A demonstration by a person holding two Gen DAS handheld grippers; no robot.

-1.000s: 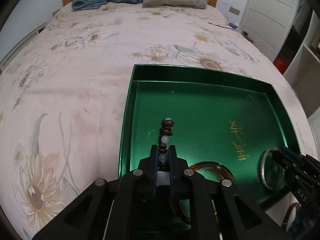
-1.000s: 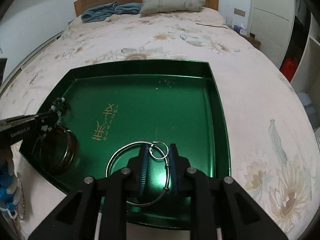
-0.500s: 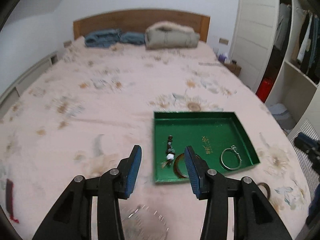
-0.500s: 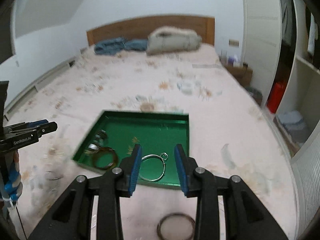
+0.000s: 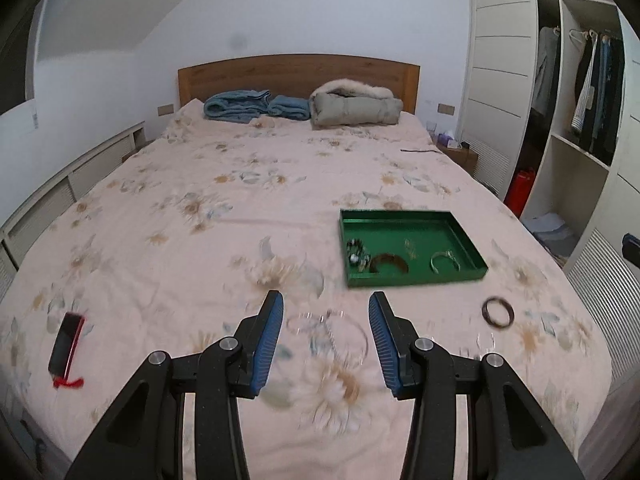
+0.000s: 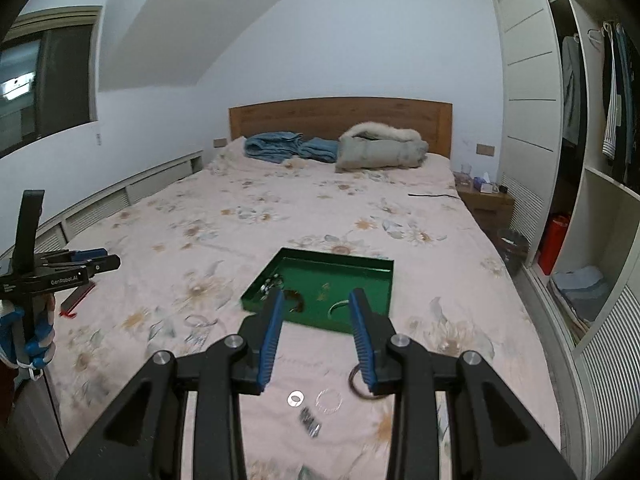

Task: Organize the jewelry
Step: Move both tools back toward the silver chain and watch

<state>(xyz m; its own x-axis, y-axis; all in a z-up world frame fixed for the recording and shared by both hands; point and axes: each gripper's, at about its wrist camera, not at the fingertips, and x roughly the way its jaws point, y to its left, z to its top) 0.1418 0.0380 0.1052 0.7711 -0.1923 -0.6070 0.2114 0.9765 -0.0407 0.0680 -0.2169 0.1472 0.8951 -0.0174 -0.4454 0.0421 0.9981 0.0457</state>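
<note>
A green tray [image 5: 468, 245] [image 6: 380, 285] lies on the floral bed. In it are a beaded bracelet [image 5: 357, 252], a brown bangle [image 5: 388, 261] and a silver ring bangle [image 5: 444, 261]. On the sheet lie a dark bangle [image 5: 498, 312] [image 6: 356, 385], a thin chain necklace [image 5: 332, 330], a small ring [image 6: 295, 398] and a clear hoop [image 6: 329, 401]. My left gripper [image 5: 326, 338] is open and empty, held high and back from the tray. My right gripper [image 6: 316, 332] is open and empty too. The left gripper also shows at the left of the right wrist view [image 6: 86, 266].
A red-edged phone [image 5: 66, 344] lies at the bed's left. Blue towels [image 5: 256, 105] and a grey jacket [image 5: 356, 106] lie by the headboard. A wardrobe with open shelves [image 5: 576, 128] stands to the right, with a nightstand [image 6: 486, 200].
Both grippers let go of the jewelry in the tray, opened, and pulled far back and up from it. The beaded bracelet and silver ring bangle now lie in the tray.
</note>
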